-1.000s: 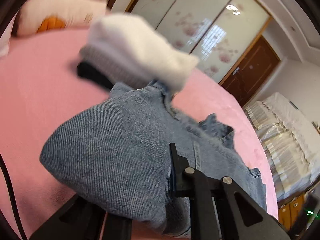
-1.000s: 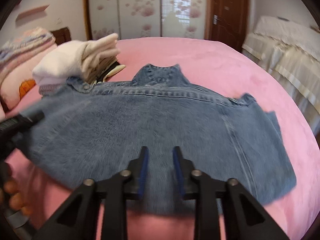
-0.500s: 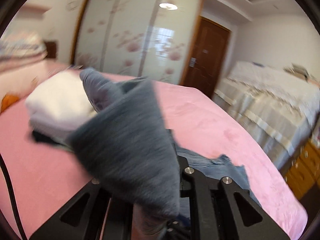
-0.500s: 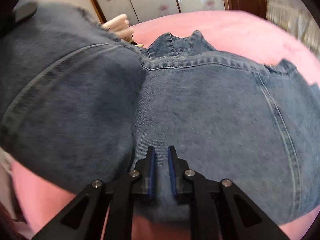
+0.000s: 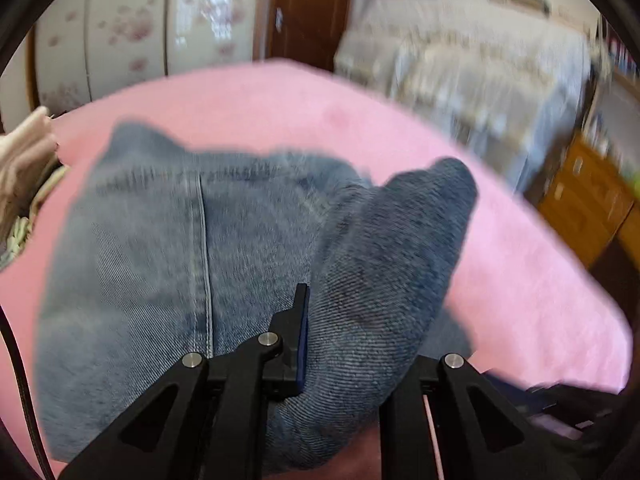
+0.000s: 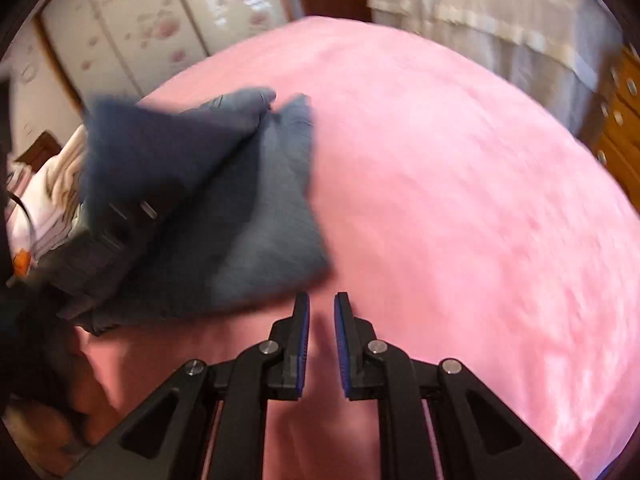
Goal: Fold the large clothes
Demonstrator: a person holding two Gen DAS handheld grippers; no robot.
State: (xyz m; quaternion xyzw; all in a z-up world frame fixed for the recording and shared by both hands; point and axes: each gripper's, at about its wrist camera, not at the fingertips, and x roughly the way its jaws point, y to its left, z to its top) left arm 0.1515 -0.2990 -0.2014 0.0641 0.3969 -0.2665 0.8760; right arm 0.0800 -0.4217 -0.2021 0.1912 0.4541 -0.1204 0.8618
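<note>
Left hand-held gripper (image 5: 344,344): clamped on a bunched fold of the denim garment (image 5: 192,264); one blue-padded finger (image 5: 301,332) shows, the other is buried under the cloth, so the width of the grip cannot be read.
Right hand-held gripper (image 6: 321,344): fingers a narrow gap apart, nothing between them, hovering over bare pink bed (image 6: 460,208) just beside the garment's near edge.
Denim garment: lies on the bed toward its left side, near the folded stack (image 6: 44,184) at the bed's left edge; one side is lifted and doubled over the flat part.
Step in hand: I judge this to be carrying the raised side across to lay a fold.
Doing it well: keep the held edge taut and low, set it down parallel to the visible seam (image 5: 202,256), and let go only once the cloth rests flat; the free gripper could pin or smooth the near edge.
Risk: the bunched cloth may drop in a crumple and not a clean crease.
</note>
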